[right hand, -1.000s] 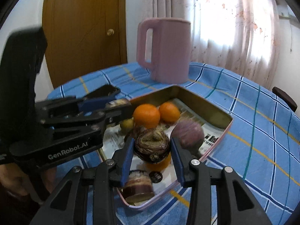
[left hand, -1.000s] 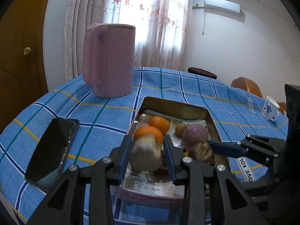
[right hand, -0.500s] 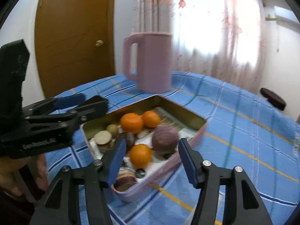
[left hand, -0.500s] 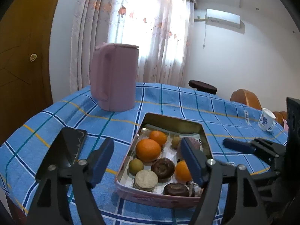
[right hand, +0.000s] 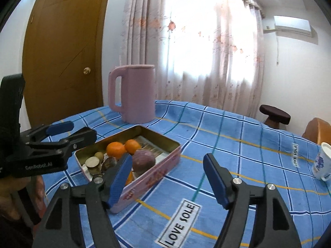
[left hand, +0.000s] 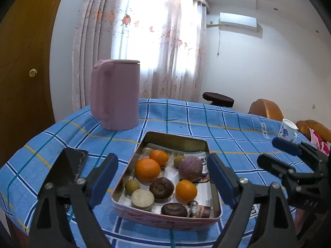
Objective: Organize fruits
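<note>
A pink metal tin point(left hand: 165, 219) point(right hand: 157, 173) on the blue checked tablecloth holds several fruits: oranges point(left hand: 147, 169) point(right hand: 115, 149), a purple round fruit point(left hand: 190, 168) point(right hand: 143, 162), brown mangosteens point(left hand: 161, 187) and a small green-yellow fruit point(left hand: 132, 186). My left gripper point(left hand: 163, 183) is open and empty, raised above and in front of the tin. My right gripper point(right hand: 167, 177) is open and empty, to the right of the tin. Each gripper also shows in the other's view: the right point(left hand: 289, 161), the left point(right hand: 68, 132).
A tall pink jug point(left hand: 114, 95) point(right hand: 133, 94) stands behind the tin. A black phone point(left hand: 66, 169) lies left of the tin. A white cup with blue flowers point(right hand: 321, 164) point(left hand: 287, 129) stands at the right. A stool and chairs stand beyond the table.
Both grippers let go of the fruits they held over the tin, opened wide and pulled back and up. The fruits now lie in the tin.
</note>
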